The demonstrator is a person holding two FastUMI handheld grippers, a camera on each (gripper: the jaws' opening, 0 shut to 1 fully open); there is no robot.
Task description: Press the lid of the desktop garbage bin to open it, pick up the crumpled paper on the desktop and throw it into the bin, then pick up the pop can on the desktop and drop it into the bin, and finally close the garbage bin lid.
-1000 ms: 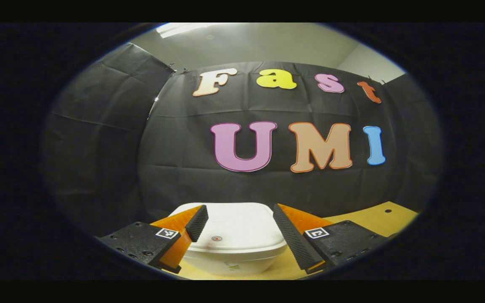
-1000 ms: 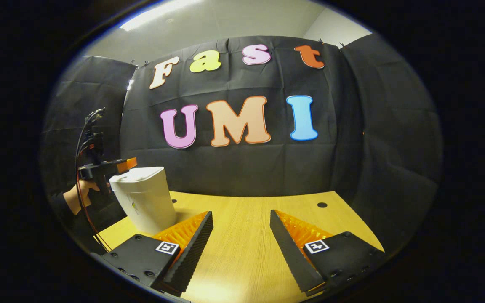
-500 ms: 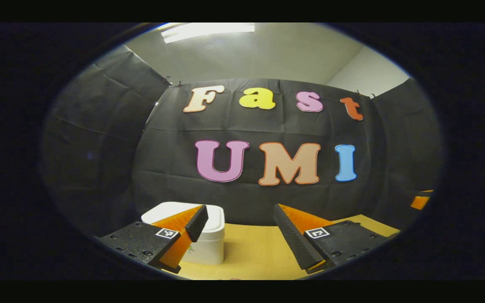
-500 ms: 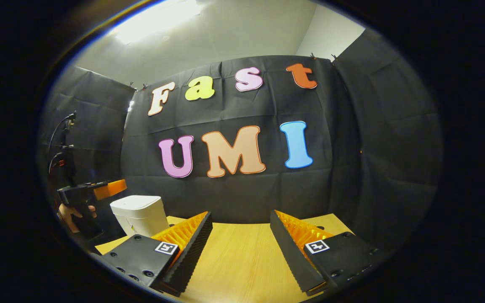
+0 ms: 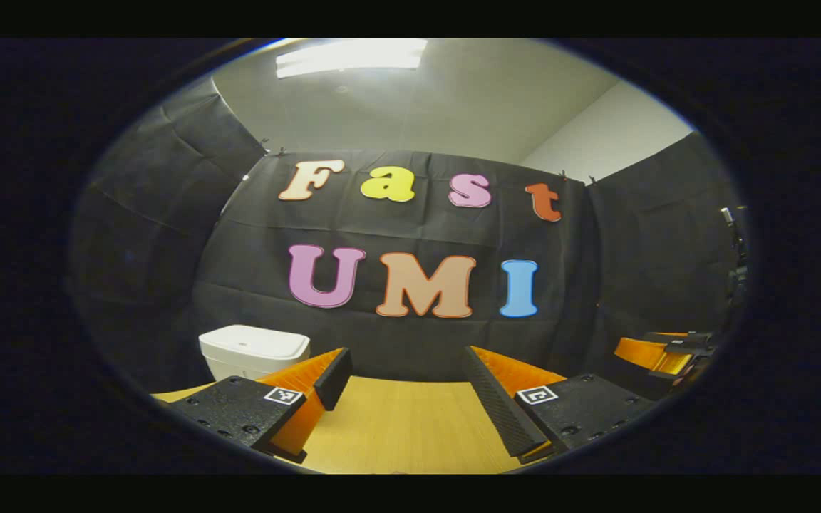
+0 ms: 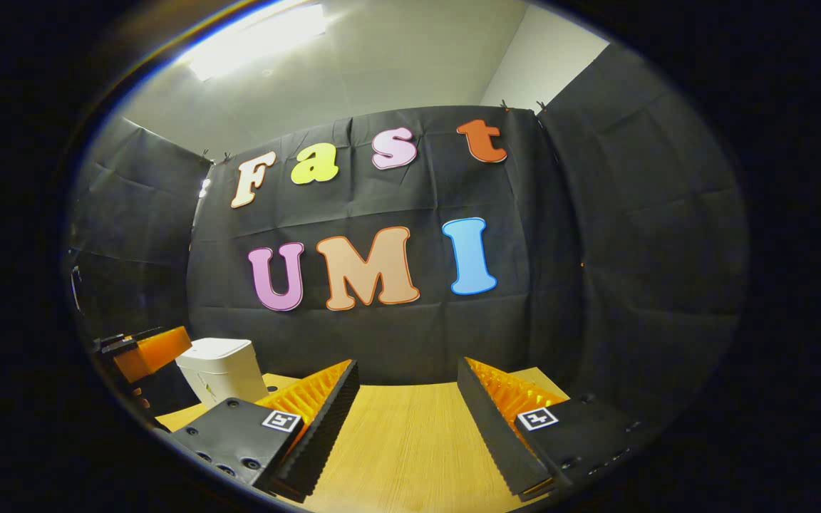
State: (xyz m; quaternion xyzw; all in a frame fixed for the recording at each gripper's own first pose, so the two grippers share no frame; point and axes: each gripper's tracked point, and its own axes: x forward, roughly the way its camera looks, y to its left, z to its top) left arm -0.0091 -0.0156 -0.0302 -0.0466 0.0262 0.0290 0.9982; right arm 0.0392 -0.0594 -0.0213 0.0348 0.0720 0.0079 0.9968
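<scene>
- Jaws of your left gripper [image 5: 406, 388] stand spread with nothing between them, above the wooden desktop [image 5: 410, 427], in the left gripper view.
- Left of its left finger, the white garbage bin [image 5: 254, 350] stands at the desk's far edge against the black cloth wall, lid down.
- At that view's right edge you see your right gripper [image 5: 660, 353], held well apart from the bin.
- Turning to the right gripper view, your right gripper [image 6: 405, 406] is also spread wide and empty over the desktop [image 6: 403, 449].
- There the bin [image 6: 221, 370] sits far left, lid closed, with your left gripper [image 6: 147, 350] just beside it.
</scene>
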